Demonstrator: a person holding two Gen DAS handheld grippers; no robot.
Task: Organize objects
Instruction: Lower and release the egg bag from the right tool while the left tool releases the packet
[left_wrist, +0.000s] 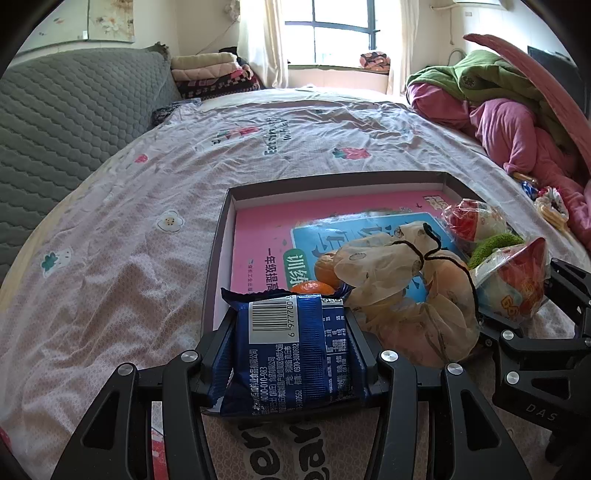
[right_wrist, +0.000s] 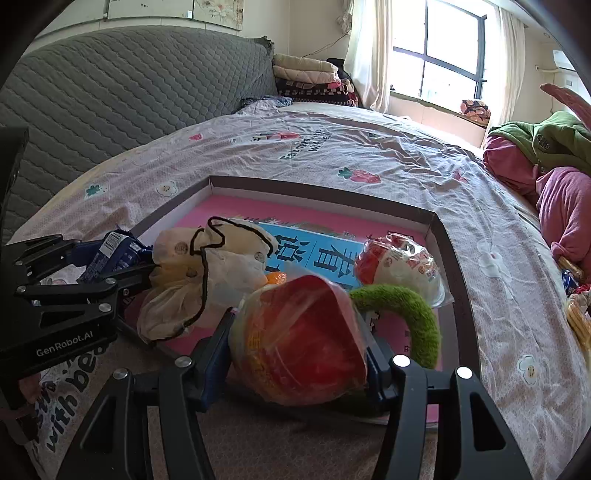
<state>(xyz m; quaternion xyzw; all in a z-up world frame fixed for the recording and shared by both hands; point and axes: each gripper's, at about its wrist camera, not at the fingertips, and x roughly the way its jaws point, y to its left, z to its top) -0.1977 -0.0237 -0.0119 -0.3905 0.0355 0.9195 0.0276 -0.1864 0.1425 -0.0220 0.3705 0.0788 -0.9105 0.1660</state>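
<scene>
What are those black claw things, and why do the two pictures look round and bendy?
They are two grabbing tools a person holds, one per hand. Each carries a wide-eye camera looking along its fingers, which bends the picture. One picture is from the left tool, one from the right. The left gripper squeezes a blue snack packet. The right gripper squeezes a red wrapped cup. On the bed lies a shallow box holding a pink book, oranges, a cream drawstring pouch, another wrapped cup and a fuzzy green thing.
</scene>
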